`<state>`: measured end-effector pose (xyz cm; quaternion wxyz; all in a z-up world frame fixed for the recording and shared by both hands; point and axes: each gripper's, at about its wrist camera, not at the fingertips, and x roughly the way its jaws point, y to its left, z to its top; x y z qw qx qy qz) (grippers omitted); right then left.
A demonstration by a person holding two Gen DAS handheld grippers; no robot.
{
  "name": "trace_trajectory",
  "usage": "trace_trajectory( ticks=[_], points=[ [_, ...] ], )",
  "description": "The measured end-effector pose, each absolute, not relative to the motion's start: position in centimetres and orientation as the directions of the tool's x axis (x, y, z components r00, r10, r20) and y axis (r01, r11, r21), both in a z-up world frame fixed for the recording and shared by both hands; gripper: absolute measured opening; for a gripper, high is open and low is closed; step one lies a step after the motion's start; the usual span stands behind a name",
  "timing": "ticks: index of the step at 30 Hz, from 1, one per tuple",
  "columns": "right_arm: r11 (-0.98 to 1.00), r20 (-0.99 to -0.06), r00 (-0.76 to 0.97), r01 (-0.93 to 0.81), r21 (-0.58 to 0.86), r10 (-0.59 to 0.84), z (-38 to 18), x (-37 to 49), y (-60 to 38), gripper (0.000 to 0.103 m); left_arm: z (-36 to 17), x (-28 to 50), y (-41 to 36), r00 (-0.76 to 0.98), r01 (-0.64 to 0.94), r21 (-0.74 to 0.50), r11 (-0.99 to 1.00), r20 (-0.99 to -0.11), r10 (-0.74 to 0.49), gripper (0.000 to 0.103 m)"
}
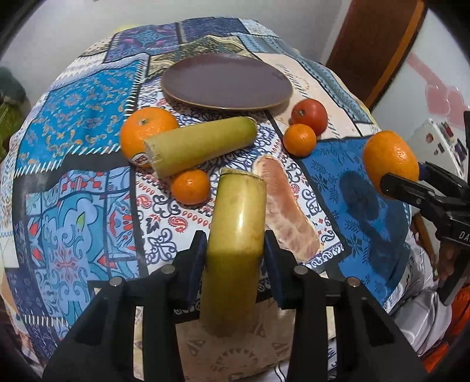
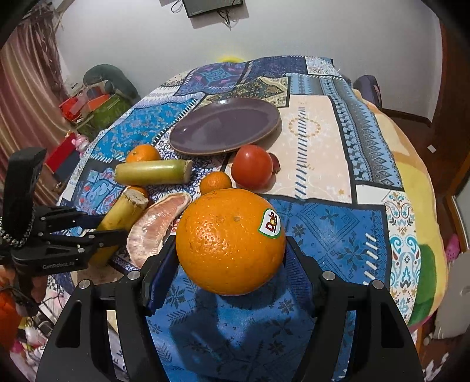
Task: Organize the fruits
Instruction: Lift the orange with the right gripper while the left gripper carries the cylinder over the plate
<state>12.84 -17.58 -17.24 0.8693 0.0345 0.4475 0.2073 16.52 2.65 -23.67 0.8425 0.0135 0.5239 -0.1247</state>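
"Dole" sticker [image 2: 269, 222] on gripped orange [image 2: 229, 241]

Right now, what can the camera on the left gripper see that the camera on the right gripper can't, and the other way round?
Only the left wrist view shows the sticker on the big orange lying by the plate, and the brown door.

Only the right wrist view shows the Dole sticker on the held orange, the curtain and the dark frame on the wall.

Both show the purple plate, the tomato, the pomelo segment, the left gripper clamping a green stalk piece, and the right gripper holding that orange.
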Motion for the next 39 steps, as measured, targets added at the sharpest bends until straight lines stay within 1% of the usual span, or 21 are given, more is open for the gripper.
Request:
trace_trajectory(
  ticks=[5, 10, 18, 25, 31, 39],
  points=[
    [0.915, -0.750, 0.539, -0.332, 0.228, 0.383, -16.3, 13.0, -17.7, 0.067, -22.3, 15.4, 3.0, 0.459, 0.211, -0.097, 0.973, -0.869, -0.186, 0.038],
    [0.922, -0.730, 0.578, -0.331, 0.200, 0.366, -14.7, 13.8, -17.8, 0.067, -19.7, 14.8, 3.3, 0.525, 0.204, -0.104, 0.973, -0.827, -0.198, 0.037],
    [0.923, -0.676, 0.641, -0.347, 0.168, 0.364, -11.8, 15.0, -17.3, 0.067, -15.7, 15.9, 3.2, 0.604, 0.211, -0.121, 0.970, -0.764, -0.227, 0.037],
    [0.918, -0.649, 0.667, -0.373, 0.137, 0.367, -10.2, 16.4, -16.4, 0.067, -12.7, 17.4, 3.3, 0.665, 0.223, -0.127, 0.967, -0.705, -0.246, 0.037],
    [0.918, -0.615, 0.698, -0.377, 0.121, 0.368, -8.8, 17.8, -16.2, 0.067, -11.5, 19.1, 3.4, 0.695, 0.217, -0.119, 0.969, -0.678, -0.239, 0.037],
    [0.920, -0.582, 0.728, -0.379, 0.098, 0.362, -7.8, 20.3, -15.7, 0.067, -11.1, 22.0, 3.8, 0.718, 0.199, -0.110, 0.974, -0.660, -0.222, 0.037]
  ],
)
